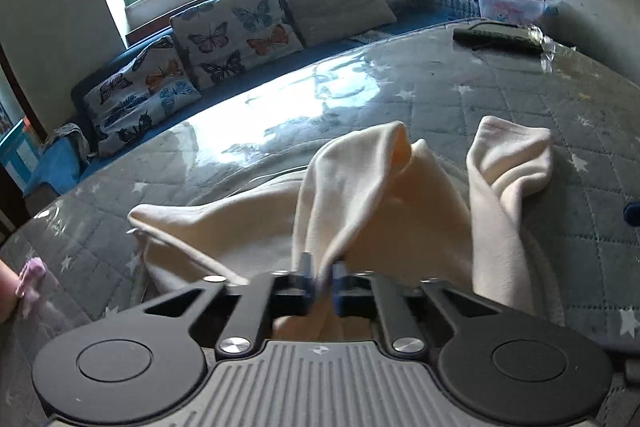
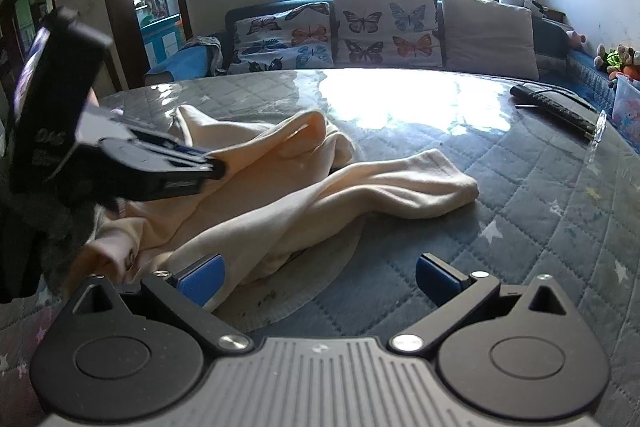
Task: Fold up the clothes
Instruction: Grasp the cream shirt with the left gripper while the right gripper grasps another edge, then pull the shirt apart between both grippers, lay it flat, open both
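Observation:
A cream garment (image 1: 360, 195) lies crumpled on the quilted grey table (image 1: 460, 87). My left gripper (image 1: 323, 277) is shut on a fold of it and holds that fold lifted. In the right wrist view the garment (image 2: 280, 187) spreads from the left to the middle, one sleeve end reaching right. The left gripper (image 2: 218, 167) comes in from the left there, pinching the cloth. My right gripper (image 2: 320, 277) is open and empty just above the table, its left pad (image 2: 202, 277) next to the garment's near edge.
A dark flat object (image 2: 554, 107) lies at the table's far right, also in the left wrist view (image 1: 496, 37). A blue sofa with butterfly cushions (image 2: 344, 31) runs along the far side under the window. A clear storage box (image 1: 508, 5) and soft toys sit at far right.

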The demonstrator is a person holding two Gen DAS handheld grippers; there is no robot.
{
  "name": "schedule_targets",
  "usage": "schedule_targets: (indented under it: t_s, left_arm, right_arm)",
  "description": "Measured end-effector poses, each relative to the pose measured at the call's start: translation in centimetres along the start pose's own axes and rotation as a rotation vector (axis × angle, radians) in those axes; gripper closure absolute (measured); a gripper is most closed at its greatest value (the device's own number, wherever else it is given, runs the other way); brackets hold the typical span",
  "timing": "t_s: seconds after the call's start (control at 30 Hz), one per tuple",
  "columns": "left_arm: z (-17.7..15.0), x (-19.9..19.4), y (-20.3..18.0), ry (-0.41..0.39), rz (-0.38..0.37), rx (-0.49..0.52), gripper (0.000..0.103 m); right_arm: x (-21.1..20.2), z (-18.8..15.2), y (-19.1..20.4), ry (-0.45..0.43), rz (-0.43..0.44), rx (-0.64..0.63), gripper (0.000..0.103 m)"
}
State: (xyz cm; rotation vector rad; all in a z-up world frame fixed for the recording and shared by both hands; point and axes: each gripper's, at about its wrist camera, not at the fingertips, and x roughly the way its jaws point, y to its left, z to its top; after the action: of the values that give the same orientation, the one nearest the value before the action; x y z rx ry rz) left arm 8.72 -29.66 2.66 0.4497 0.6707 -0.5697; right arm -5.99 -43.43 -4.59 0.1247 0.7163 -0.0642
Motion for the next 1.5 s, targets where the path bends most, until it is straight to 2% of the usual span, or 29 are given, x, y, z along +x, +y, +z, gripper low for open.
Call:
schedule_targets:
  t_s: [0.1,0.23,0.4,0.6,0.73,0.87,1.07,1.2,1.23,1.3,1.33,1.37,1.4,1.5]
  left_arm:
    - [-0.6,-2.0,1.6,-0.035,0.031,-0.036,0.1]
    - [-1.7,-5.1,4.5,-0.06,0.083,-0.135,0.1]
    - [-4.8,-9.1,7.4,-0.071,0.168,-0.24,0.1]
    - [-9.9,-13.3,10.2,-0.047,0.25,-0.391,0.1]
    - [-12.9,-15.0,11.2,-0.013,0.267,-0.456,0.1]
    - [-14.6,-15.6,11.8,0.004,0.266,-0.495,0.1]
    - [-15.3,-15.1,11.9,0.02,0.251,-0.51,0.1]
    - [-15.5,-14.9,11.9,0.024,0.251,-0.508,0.1]
    - [-15.5,-14.9,11.9,0.023,0.251,-0.508,0.1]
    - [-15.5,-14.7,12.0,0.023,0.251,-0.506,0.1]
    - [-15.5,-14.7,12.0,0.022,0.251,-0.505,0.1]
    - [-15.5,-14.6,12.1,0.022,0.251,-0.504,0.1]
    - [-15.5,-14.6,12.1,0.021,0.25,-0.504,0.1]
    - [-15.6,-14.7,12.0,0.018,0.247,-0.506,0.1]
  right_arm:
    - [-0.1,0.4,-0.4,-0.014,-0.011,0.004,0.001]
    - [-0.2,1.1,-1.1,-0.034,-0.017,0.02,0.001]
    - [-0.2,1.9,-1.0,-0.051,-0.006,0.028,0.005]
    - [0.2,2.1,0.2,-0.047,0.012,-0.009,0.008]
    - [1.1,2.6,0.4,-0.038,0.001,-0.018,0.01]
    - [2.1,3.8,-0.3,-0.035,-0.015,0.017,0.023]
    - [5.3,5.2,-0.6,0.02,0.014,0.057,0.044]
    - [7.3,5.6,-0.9,0.059,0.01,0.093,0.065]
    - [7.6,5.6,-1.0,0.068,0.012,0.107,0.068]
    - [7.7,5.5,-1.4,0.076,0.016,0.126,0.087]
    - [7.5,5.3,-1.6,0.077,0.018,0.133,0.09]
    - [7.2,5.2,-1.8,0.075,0.019,0.139,0.098]
    - [6.7,5.1,-2.0,0.068,0.018,0.143,0.102]
    - [4.9,4.6,-2.5,0.041,0.015,0.155,0.103]
